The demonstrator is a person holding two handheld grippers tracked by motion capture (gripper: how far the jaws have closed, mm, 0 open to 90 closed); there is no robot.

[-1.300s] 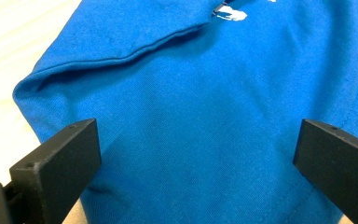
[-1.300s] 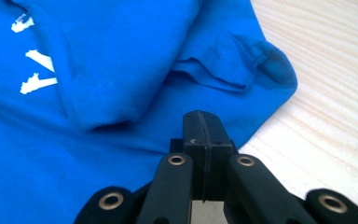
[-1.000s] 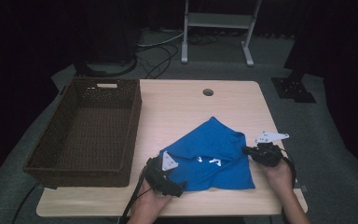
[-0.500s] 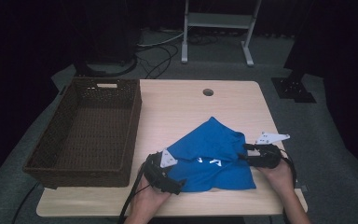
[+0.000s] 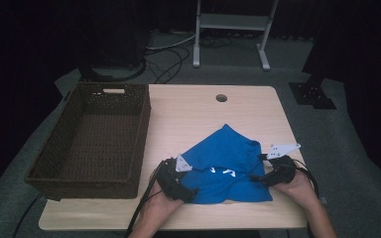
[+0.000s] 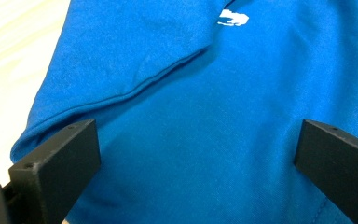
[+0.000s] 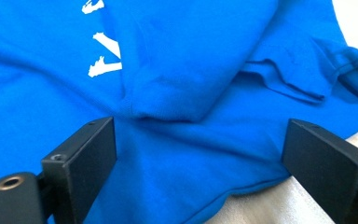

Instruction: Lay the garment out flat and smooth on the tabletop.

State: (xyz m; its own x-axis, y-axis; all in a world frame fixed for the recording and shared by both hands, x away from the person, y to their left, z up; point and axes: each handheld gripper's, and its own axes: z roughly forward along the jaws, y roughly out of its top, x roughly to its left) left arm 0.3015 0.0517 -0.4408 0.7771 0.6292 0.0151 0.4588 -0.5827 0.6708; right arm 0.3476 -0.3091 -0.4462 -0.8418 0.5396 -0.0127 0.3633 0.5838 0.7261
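Lying crumpled and partly folded on the near half of the pale wooden worktop (image 5: pixel 193 119) is a blue T-shirt (image 5: pixel 225 166) with white print, well apart from the cable hole at the far edge. To its left, a dark brown wicker basket (image 5: pixel 141 129) stands along the worktop's left edge; its woven floor is bare, with nothing inside. The left gripper (image 5: pixel 191 195) sits at the shirt's near left corner, its jaws spread wide over the blue cloth in the left gripper view, pads not pressing on it. The right gripper (image 5: pixel 255 177) is at the shirt's right edge. Its jaws have just been opening and now stand wide apart, released, with a folded sleeve and hem of the shirt lying between them in the right gripper view, untouched by the pads.
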